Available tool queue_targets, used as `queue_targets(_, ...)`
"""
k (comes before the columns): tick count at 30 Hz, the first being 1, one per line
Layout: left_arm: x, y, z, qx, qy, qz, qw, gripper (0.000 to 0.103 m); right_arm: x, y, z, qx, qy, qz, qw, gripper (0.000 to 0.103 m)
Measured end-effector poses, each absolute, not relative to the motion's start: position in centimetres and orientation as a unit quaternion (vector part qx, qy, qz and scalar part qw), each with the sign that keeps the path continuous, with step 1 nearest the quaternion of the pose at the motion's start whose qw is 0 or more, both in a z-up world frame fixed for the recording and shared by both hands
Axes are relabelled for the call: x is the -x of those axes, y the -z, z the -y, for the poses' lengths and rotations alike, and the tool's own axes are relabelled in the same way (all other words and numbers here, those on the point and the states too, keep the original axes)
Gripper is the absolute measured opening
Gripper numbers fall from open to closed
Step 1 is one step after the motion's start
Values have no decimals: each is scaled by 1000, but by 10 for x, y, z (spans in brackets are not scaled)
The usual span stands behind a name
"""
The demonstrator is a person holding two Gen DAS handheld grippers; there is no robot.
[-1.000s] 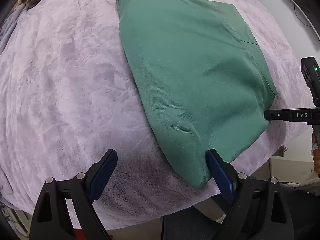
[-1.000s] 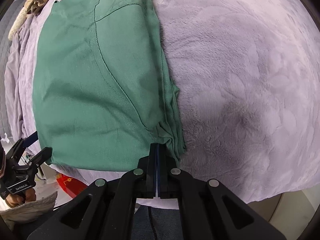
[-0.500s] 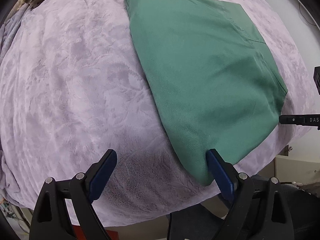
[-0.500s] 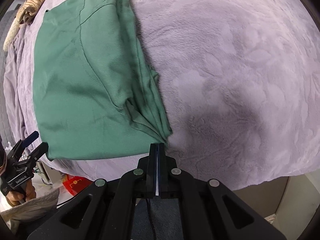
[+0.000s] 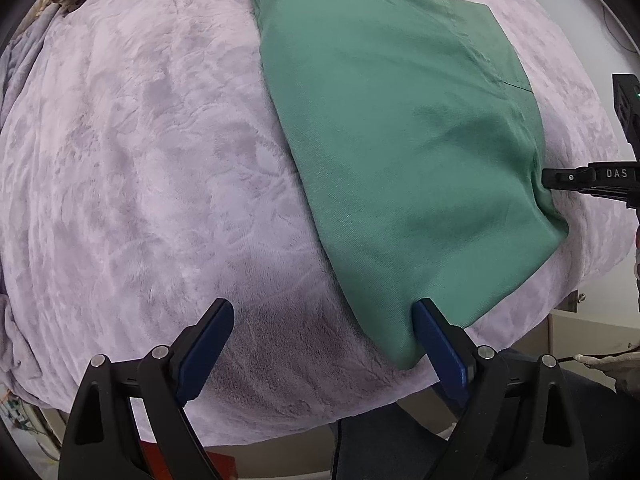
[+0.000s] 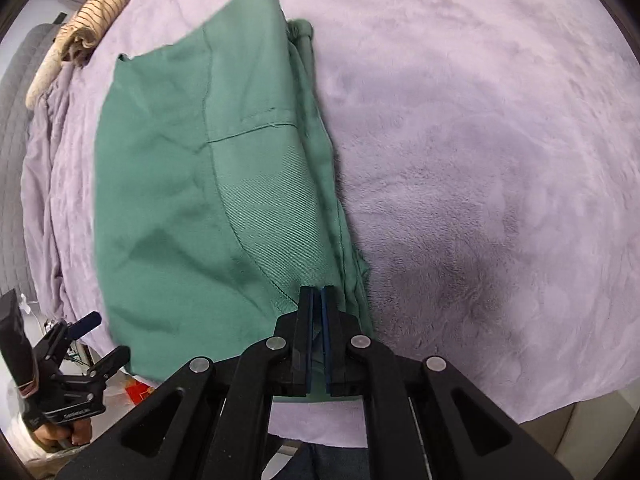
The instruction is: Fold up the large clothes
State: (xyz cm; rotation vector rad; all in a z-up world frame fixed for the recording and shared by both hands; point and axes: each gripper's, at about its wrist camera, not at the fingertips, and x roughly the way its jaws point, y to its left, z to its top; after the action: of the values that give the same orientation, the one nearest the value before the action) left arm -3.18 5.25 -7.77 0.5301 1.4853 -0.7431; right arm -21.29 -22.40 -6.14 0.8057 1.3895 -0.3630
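Note:
A green garment (image 5: 408, 152) lies folded lengthwise on a lilac plush blanket (image 5: 140, 168); it also shows in the right wrist view (image 6: 208, 208). My left gripper (image 5: 324, 320) is open, its right finger beside the garment's near corner, nothing between the pads. My right gripper (image 6: 318, 300) is shut on the garment's near right edge; it appears from the side in the left wrist view (image 5: 560, 178). The left gripper shows at the lower left of the right wrist view (image 6: 96, 340), open.
The blanket (image 6: 480, 160) covers a bed whose near edge curves below both grippers. A striped beige cloth (image 6: 84, 28) lies at the far left corner. A red object (image 5: 192, 460) sits on the floor under the bed edge.
My right gripper has moved forward onto the garment, still shut on its edge, and the fabric has bunched and shifted. My left gripper stays open by the near corner.

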Motion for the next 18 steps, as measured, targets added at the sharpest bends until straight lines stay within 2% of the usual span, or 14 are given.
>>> queue_targets(10,21,61,-36,-242,318,-644,652,92,220,23,236,-376,156,-599,690,5)
queue_targets(18,2,23,-15,-237,300,-619,686,92,211,3,229,-358,158,-605,694,5)
